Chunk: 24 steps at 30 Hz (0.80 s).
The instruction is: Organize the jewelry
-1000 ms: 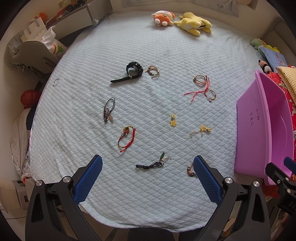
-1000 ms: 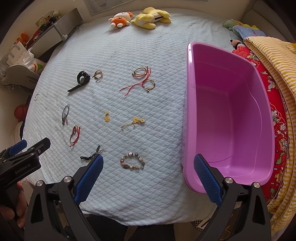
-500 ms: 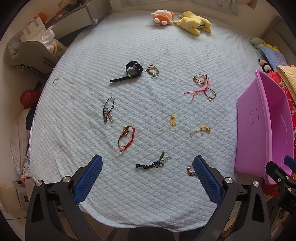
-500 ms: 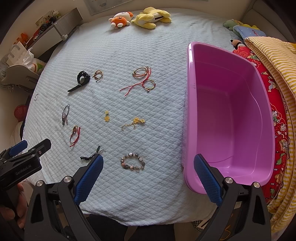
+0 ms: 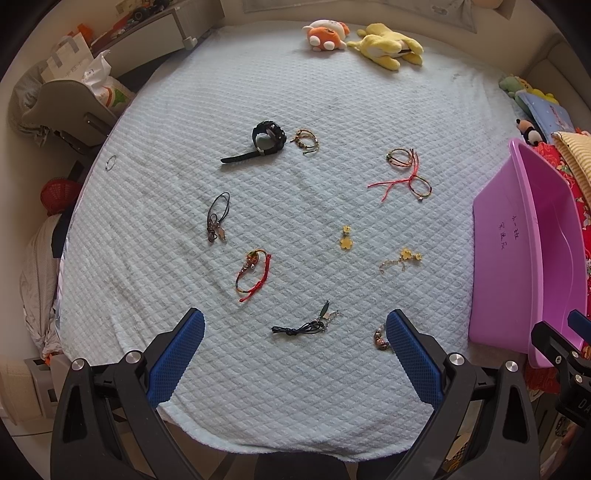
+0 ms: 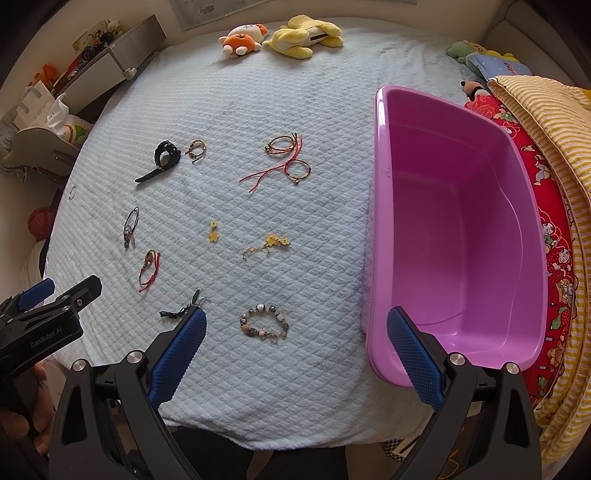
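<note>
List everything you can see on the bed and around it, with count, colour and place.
bedspread: one, pale blue, under everything
tub: one, pink, empty, right side
watch: one, black, far left
beaded bracelet: one, mixed beads, nearest, centre
red cord bracelet: one, red, left
red-string bracelets: two, gold and red, far centre
flower charms: two pieces, yellow, middle
black cord: one, near left tool
plush toys: two, orange and yellow, far edge
left tool: open, blue pads
right tool: open, blue pads
</note>
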Motion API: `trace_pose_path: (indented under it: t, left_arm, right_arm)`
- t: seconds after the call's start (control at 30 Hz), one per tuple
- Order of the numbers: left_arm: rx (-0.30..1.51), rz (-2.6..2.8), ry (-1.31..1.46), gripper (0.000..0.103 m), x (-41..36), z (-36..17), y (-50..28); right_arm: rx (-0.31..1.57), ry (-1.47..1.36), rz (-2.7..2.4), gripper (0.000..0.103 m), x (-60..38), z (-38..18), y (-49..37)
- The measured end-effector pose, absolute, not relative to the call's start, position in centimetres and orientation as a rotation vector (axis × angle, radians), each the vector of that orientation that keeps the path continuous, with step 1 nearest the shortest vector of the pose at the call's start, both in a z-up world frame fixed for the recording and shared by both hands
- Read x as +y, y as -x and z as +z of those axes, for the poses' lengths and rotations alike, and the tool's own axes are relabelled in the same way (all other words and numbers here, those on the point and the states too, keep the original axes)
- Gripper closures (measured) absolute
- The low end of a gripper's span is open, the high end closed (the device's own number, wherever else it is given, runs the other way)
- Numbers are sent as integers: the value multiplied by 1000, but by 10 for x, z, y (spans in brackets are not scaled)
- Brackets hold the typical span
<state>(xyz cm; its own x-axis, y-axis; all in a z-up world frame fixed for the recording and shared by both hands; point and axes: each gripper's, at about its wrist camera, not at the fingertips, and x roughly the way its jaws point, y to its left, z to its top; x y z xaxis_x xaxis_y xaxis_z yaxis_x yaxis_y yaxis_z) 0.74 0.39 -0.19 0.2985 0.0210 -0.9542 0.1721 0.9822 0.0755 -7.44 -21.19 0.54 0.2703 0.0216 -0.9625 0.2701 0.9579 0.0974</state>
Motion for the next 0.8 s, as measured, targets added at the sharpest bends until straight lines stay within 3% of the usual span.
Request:
trace_pose_path:
  t: [0.8]
  left_arm:
    - [1273,-96,-152,6,23,-11,-10]
  right_arm:
    - [1299,-253,-163,9,-201,-1,77]
